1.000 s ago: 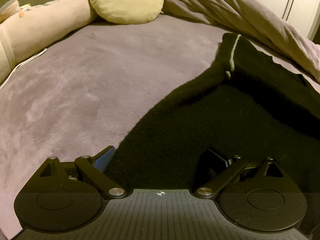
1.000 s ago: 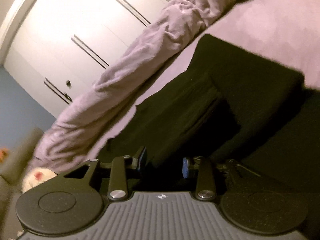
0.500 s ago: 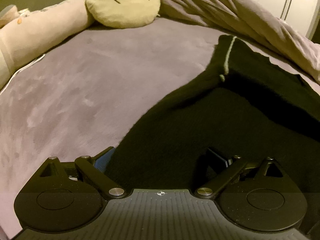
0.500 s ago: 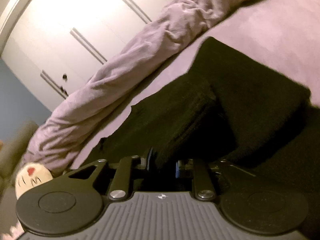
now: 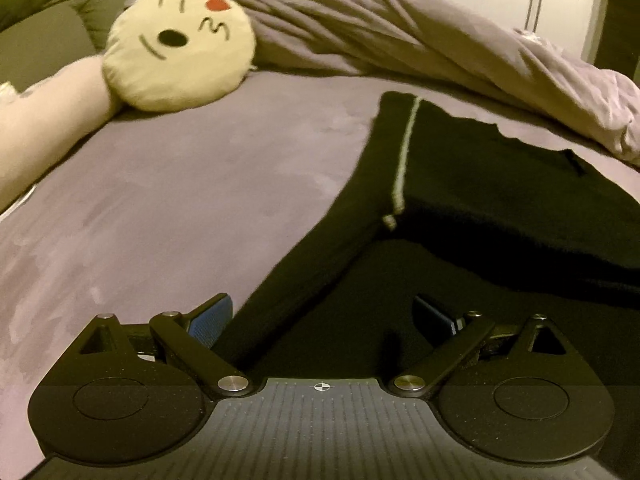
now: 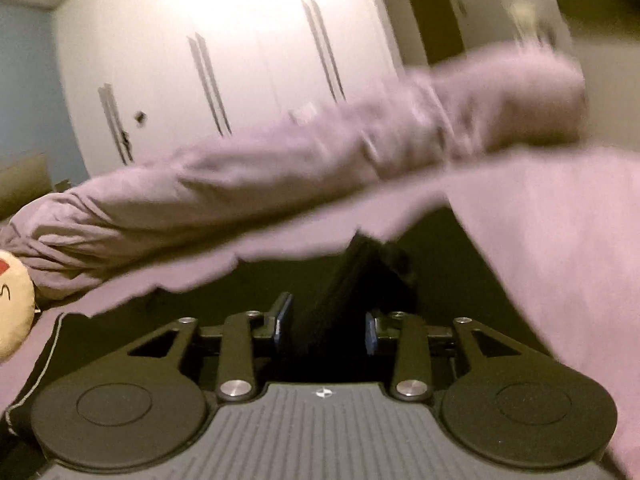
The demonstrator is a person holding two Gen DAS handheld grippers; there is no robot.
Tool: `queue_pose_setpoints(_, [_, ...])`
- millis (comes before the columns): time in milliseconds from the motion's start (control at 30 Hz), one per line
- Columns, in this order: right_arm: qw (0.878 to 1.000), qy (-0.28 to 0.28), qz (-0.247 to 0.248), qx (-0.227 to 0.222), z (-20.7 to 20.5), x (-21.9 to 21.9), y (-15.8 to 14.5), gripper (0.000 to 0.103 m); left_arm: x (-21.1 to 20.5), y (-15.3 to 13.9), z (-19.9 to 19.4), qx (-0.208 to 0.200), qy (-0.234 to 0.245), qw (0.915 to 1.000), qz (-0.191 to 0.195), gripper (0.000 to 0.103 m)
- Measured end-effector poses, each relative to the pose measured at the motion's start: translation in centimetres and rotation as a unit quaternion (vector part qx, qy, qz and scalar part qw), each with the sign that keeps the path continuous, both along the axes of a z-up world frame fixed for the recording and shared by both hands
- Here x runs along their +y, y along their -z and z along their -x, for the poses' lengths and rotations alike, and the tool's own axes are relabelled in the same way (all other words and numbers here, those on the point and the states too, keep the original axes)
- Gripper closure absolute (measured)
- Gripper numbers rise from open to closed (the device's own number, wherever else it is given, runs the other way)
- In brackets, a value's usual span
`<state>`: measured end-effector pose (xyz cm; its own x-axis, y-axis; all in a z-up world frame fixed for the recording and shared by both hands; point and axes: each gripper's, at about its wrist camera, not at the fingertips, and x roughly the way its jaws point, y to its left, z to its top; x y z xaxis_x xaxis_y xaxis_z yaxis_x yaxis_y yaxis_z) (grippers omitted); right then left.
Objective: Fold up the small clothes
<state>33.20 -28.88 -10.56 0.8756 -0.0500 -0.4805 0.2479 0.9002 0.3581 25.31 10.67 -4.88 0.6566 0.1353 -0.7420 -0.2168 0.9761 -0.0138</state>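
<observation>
Left wrist view: the left gripper [image 5: 322,318] stands wide, its blue-padded fingers [image 5: 210,320] far apart and clamping nothing. The black garment [image 5: 500,200] spreads ahead of it and to its right across the mauve bed cover [image 5: 180,200]. One dark edge of the cloth runs diagonally from the gap between the fingers up and away, passing just beside the left pad. A pale cord [image 5: 402,164] runs along the garment farther ahead, ending in a small knot. A folded layer of the cloth lies thick to the front right. Well beyond the claw, to the front left, a round yellow emoji pillow [image 5: 178,44] leans against a cream bolster [image 5: 48,128]; a rumpled mauve duvet [image 5: 440,40] lies along the far side.

Right wrist view: blurred by motion. The right gripper [image 6: 324,326] is at a middling width, and a raised ridge of the black garment [image 6: 344,284] stands between its pads; whether the pads actually press it cannot be told. More dark cloth lies below and to the left. Ahead lies the duvet [image 6: 280,176], with a white wardrobe [image 6: 224,60] behind.
</observation>
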Motion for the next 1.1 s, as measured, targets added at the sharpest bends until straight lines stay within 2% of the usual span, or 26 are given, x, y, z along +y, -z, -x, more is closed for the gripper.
queue_pose_setpoints(133, [0.998, -0.007, -0.067, -0.019, 1.8, -2.3, 1.4, 0.067, -1.1, 0.6, -1.3, 0.007, 0.013, 0.9997, -0.021, 0.003])
queue_pose_setpoints(200, [0.997, -0.006, -0.079, -0.021, 1.9, -2.7, 1.2, 0.067, -1.6, 0.9, -2.2, 0.008, 0.016, 0.9992, -0.036, 0.003])
queue_pose_setpoints(300, [0.997, -0.004, -0.078, -0.02, 1.4, -2.7, 1.0, 0.068, -2.1, 1.5, -4.0, 0.007, 0.016, 0.9991, -0.038, 0.003])
queue_pose_setpoints(333, [0.997, -0.005, -0.073, -0.016, 1.0, -2.6, 1.0, 0.071, -2.2, 1.6, -4.6, 0.004, 0.014, 0.9992, -0.038, 0.003])
queue_pose_setpoints(367, [0.998, -0.009, -0.065, -0.013, 0.8, -2.5, 1.0, 0.084, -2.3, 1.9, -5.3, 0.002, 0.014, 0.9992, -0.038, 0.003])
queue_pose_setpoints(400, [0.998, -0.011, -0.054, -0.007, 0.4, -2.2, 1.0, 0.086, -2.4, 2.2, -6.0, 0.006, 0.012, 0.9992, -0.038, 0.003])
queue_pose_setpoints(500, [0.999, -0.015, -0.036, 0.002, -0.5, -1.9, 1.0, 0.088, -2.4, 2.9, -7.6, 0.011, 0.002, 0.9995, -0.03, 0.003])
queue_pose_setpoints(633, [1.0, -0.025, 0.002, 0.008, -1.3, -1.2, 0.8, 0.09, -2.6, 3.1, -8.7, 0.005, -0.004, 0.9992, -0.039, 0.004])
queue_pose_setpoints(733, [0.999, -0.033, 0.032, 0.01, -2.0, -0.5, 0.5, 0.091, -2.1, 2.9, -9.3, -0.001, -0.024, 0.9993, -0.03, 0.01])
queue_pose_setpoints(900, [0.994, -0.068, 0.089, -0.017, -2.8, 1.4, -0.7, 0.091, -0.9, 3.0, -10.0, -0.011, -0.067, 0.9968, -0.043, 0.01])
queue_pose_setpoints(967, [0.991, -0.082, 0.106, -0.024, -3.1, 2.1, -1.0, 0.091, -0.3, 3.3, -10.1, -0.007, -0.082, 0.996, -0.035, 0.008])
queue_pose_setpoints(1033, [0.989, -0.08, 0.127, -0.015, -3.5, 2.3, -0.7, 0.091, 0.1, 3.6, -10.0, -0.007, -0.088, 0.9956, -0.031, 0.006])
queue_pose_setpoints(1100, [0.989, -0.063, 0.129, 0.019, -4.2, 1.6, 0.0, 0.09, -0.1, 3.6, -9.7, -0.01, -0.081, 0.9959, -0.038, 0.005])
